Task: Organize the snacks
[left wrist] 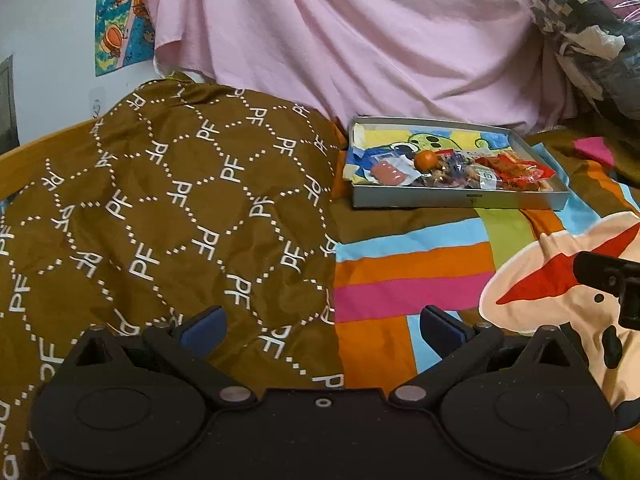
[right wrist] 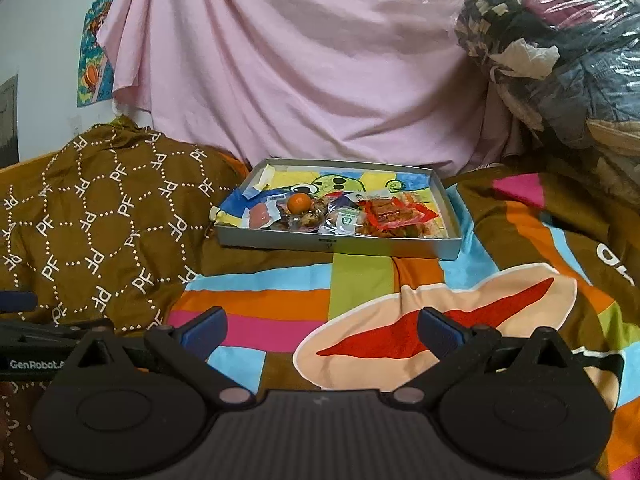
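Leftmost in both views, a brown quilt printed with white "PF" lettering lies bunched on the bed. The left claw hovers low above the boundary between this quilt and the striped multicolour bedsheet; its blue-padded fingers are spread wide with nothing between them. Right of the quilt, a shallow grey tray rests flat on the bedsheet, well apart from both claws, with a cartoon-printed liner visible on its floor. The snacks occupy the near half of the tray: a pink sausage-like pack at the left end, a small orange fruit just beside it, a cluster of small wrapped items in the middle, and a red packet at the right end. The right claw hovers above the bedsheet in front of the tray, fingers spread, gripping nothing. A pink sheet hangs behind the tray, and a plastic-wrapped bundle sits at far right
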A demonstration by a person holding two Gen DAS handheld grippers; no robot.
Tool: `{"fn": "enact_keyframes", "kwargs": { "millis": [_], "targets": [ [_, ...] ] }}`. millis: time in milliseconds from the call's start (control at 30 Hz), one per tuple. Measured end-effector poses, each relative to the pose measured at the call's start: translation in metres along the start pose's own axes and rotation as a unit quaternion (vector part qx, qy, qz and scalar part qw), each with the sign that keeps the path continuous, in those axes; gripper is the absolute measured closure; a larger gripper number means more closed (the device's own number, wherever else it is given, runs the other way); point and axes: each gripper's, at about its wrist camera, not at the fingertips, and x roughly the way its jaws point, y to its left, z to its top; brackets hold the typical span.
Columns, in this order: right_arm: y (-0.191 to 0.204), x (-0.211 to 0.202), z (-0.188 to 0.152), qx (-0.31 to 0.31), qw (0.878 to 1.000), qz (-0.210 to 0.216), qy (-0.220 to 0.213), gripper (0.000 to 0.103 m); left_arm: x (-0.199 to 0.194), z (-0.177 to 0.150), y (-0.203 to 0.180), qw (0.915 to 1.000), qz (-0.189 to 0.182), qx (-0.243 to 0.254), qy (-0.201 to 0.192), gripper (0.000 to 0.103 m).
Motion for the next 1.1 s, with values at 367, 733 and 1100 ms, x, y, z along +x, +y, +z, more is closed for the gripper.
{"fn": "enact_keyframes", "kwargs": {
  "millis": [367,733,1100],
  "targets": [
    [-0.004,0.009,-0.013,0.013,1.000,0.001,0.014,0.000,0.011,-0.009,-0.003,0.9997,-0.008,-0.002,0.022,0.001],
    [-0.003,0.012,-0.019,0.016,1.000,-0.006,0.022,0.000,0.011,-0.011,-0.004,0.9996,-0.012,-0.009,0.024,0.001],
    [-0.003,0.012,-0.018,0.015,1.000,-0.009,0.020,0.000,0.009,-0.010,-0.005,0.9997,-0.015,-0.010,0.015,0.001]
  ]
}}
